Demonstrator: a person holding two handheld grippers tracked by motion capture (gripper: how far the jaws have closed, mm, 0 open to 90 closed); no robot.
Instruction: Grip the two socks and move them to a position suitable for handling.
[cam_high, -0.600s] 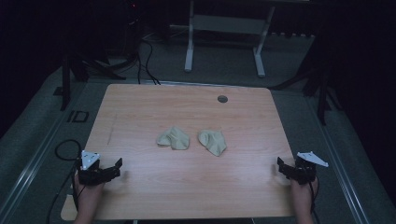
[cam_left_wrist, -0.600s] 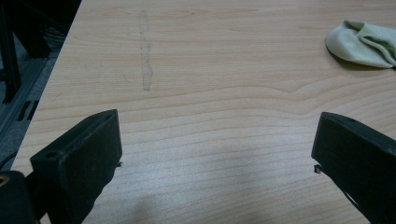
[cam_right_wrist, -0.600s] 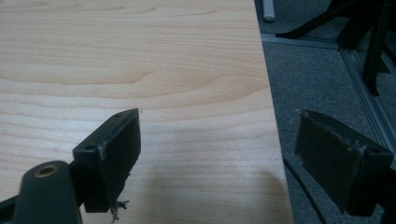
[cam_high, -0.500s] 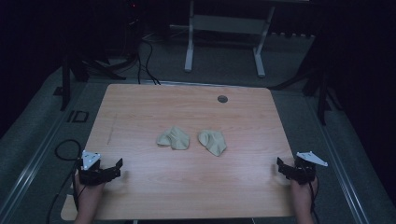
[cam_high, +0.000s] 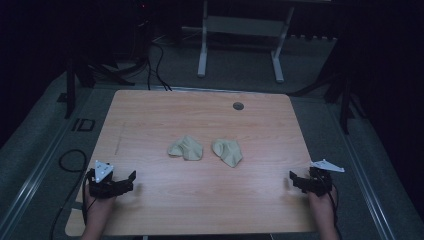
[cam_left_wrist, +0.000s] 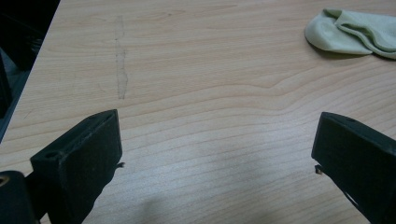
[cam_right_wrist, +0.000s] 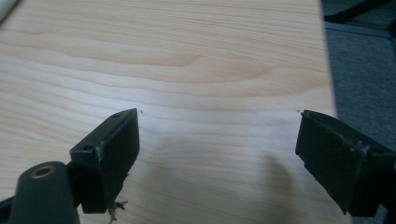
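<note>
While two pale socks, the left sock (cam_high: 185, 148) and the right sock (cam_high: 228, 152), lie mid-table (cam_high: 150, 115), the left gripper (cam_high: 131, 179) and right gripper (cam_high: 294, 179) rest spread wide, holding nothing

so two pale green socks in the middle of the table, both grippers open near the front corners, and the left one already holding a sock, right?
Not quite: the left gripper holds nothing. The left gripper view shows its jaws wide apart over bare table, with the left sock lying well ahead of it. The rest stands: the high view shows both socks mid-table, including the right sock, and the right gripper open near its front corner.
</note>
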